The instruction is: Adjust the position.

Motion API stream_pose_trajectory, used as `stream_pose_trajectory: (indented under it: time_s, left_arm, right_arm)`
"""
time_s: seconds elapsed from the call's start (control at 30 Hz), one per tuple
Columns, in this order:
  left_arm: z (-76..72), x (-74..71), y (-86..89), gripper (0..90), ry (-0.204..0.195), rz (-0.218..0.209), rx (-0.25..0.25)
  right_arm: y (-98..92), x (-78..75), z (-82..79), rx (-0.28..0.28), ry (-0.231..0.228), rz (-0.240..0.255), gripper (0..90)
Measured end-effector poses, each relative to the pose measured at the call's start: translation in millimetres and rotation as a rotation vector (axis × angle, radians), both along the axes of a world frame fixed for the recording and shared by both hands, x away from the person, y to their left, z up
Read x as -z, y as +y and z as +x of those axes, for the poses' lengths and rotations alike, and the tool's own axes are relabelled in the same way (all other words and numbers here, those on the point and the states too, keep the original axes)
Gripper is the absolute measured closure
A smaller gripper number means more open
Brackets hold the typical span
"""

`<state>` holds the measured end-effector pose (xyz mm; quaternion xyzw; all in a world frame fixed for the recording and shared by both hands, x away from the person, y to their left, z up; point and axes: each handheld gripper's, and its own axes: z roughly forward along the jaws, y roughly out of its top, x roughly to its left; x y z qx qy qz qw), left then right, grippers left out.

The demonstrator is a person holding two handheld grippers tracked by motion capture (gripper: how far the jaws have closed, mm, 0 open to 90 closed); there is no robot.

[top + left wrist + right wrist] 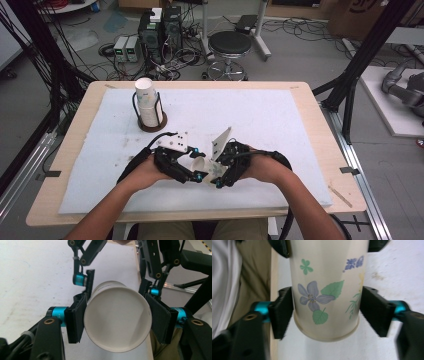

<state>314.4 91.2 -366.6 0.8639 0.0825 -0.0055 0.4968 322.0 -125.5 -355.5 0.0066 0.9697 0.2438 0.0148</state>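
So basically a hand-off: the paper cup (200,162) hangs sideways between the two hands, just above the near middle of the tabletop (310,107). Left tongs (199,164) are pinching it near the rim, pads pressed on both sides, while the right tongs (216,176) stand spread around the base end with a sliver of gap each side. I'd pull the right one straight back off the bottom, no twisting, and keep the left squeeze gentle so the rim doesn't buckle. White mat (260,120), a cup stack (147,102) in a wire holder far left, stool (229,46) and cables behind.
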Motion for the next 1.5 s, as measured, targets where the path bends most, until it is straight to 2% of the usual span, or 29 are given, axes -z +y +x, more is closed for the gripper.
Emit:
stream_pose_trajectory:
  time_s: [0.03,0.17,0.27,0.4,0.53,0.6,0.73,0.83,0.9,1.03,1.13,1.3,1.5]
  left_arm:
    - [0.4,-0.8,1.3,36.6,-0.004,-0.007,-0.001]
    - [0.9,-1.3,8.0,36.6,-0.004,-0.049,-0.006]
    - [0.6,0.8,12.4,36.6,0.006,-0.091,-0.02]
    - [1.4,3.9,18.4,36.5,0.007,-0.13,-0.033]
    - [0.3,5.7,22.6,36.5,0.003,-0.17,-0.038]
    - [0.0,6.8,24.2,36.5,-0.005,-0.175,-0.038]
    - [-0.2,9.6,27.9,36.5,-0.013,-0.21,-0.053]
    - [-0.6,11.1,30.5,36.5,-0.021,-0.228,-0.061]
    - [-0.7,11.8,32.0,36.5,-0.029,-0.243,-0.059]
    - [-1.3,12.8,35.0,36.5,-0.041,-0.268,-0.066]
    - [-2.6,14.3,36.9,36.5,-0.043,-0.286,-0.065]
    - [-4.7,16.4,39.9,36.5,-0.045,-0.314,-0.06]
    - [-6.6,14.3,41.6,36.6,-0.053,-0.341,-0.053]
  right_arm:
    - [-1.8,0.5,0.1,0.025,-0.001,0.029,21.5]
    - [-14.7,0.9,1.5,0.082,0.02,0.154,20.3]
    - [-22.4,0.9,0.9,0.094,0.033,0.228,20.3]
    - [-30.7,0.5,-2.1,0.101,0.023,0.323,20.3]
    - [-40.4,1.7,-3.4,0.143,0.02,0.425,20.2]
    - [-45.9,3.7,-4.1,0.158,0.015,0.483,20.2]
    - [-51.4,10.1,-6.6,0.198,-0.008,0.554,20.2]
    - [-54.2,16.3,-7.5,0.217,-0.005,0.61,20.1]
    - [-55.5,19.8,-8.0,0.218,0.002,0.638,19.9]
    - [-58.0,25.3,-10.4,0.213,0.002,0.656,20.0]
    - [-61.8,28.0,-11.2,0.216,0.007,0.663,20.0]
    - [-66.0,36.9,-12.6,0.215,0.04,0.663,20.0]
    - [-66.2,39.1,-11.0,0.204,0.056,0.675,20.0]
